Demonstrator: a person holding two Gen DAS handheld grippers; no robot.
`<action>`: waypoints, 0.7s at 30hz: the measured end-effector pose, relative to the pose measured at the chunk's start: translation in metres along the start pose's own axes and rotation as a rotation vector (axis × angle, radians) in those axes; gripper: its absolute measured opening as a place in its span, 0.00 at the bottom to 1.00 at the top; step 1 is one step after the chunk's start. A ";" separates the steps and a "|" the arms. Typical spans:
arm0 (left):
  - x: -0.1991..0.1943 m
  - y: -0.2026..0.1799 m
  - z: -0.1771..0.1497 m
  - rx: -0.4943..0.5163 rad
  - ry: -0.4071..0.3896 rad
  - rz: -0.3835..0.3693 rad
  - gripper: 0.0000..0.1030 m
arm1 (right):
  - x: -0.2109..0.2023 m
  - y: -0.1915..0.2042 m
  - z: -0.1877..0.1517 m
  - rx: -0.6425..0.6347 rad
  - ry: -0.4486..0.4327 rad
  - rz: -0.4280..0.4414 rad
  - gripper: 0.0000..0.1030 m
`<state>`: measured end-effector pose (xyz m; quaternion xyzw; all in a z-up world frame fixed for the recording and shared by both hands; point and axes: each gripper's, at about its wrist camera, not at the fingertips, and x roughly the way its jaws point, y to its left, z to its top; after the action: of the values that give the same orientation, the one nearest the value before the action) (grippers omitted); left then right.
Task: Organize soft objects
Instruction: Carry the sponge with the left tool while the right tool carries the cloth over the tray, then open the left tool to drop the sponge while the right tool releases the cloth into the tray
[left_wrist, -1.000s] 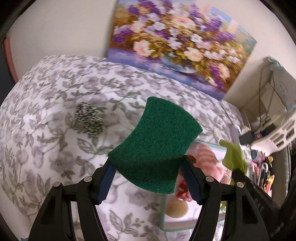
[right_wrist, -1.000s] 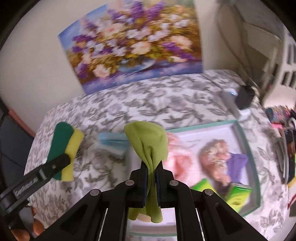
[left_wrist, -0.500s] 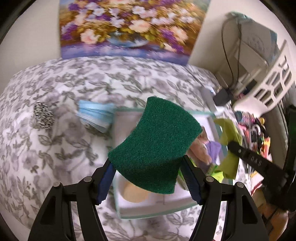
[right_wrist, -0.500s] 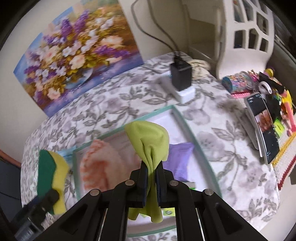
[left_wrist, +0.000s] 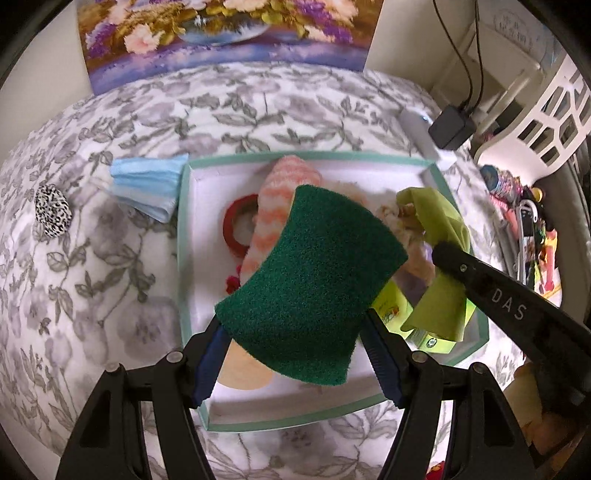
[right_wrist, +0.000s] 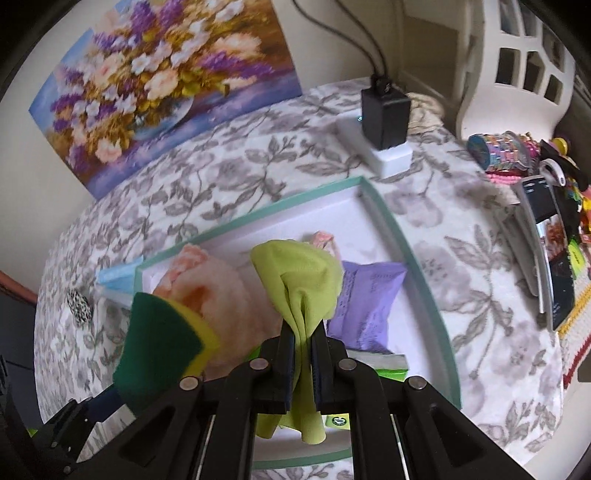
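We hold the sponge (left_wrist: 310, 291) in our left gripper (left_wrist: 295, 350), jaws clamped on its short sides, green face toward the camera, long axis running away from the fingers and tilting right, above the box (left_wrist: 183, 236). Our right gripper (right_wrist: 303, 360) is pinched tight on the cloth (right_wrist: 299, 277), which stands bunched above the fingers and hangs below them, over the box's purple packet (right_wrist: 369, 302).
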<state>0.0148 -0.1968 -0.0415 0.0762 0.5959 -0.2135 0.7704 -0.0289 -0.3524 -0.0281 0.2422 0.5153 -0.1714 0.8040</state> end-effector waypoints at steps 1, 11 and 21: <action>0.002 -0.001 0.000 0.003 0.003 0.003 0.70 | 0.002 0.000 -0.001 -0.003 0.007 -0.002 0.08; 0.029 0.001 -0.002 0.000 0.067 0.022 0.70 | 0.026 -0.003 -0.006 0.005 0.073 -0.017 0.08; 0.015 0.005 -0.001 -0.013 0.073 -0.007 0.71 | 0.015 0.003 -0.005 -0.013 0.053 -0.009 0.11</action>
<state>0.0194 -0.1951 -0.0564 0.0768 0.6253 -0.2091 0.7479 -0.0245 -0.3479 -0.0432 0.2394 0.5387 -0.1650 0.7908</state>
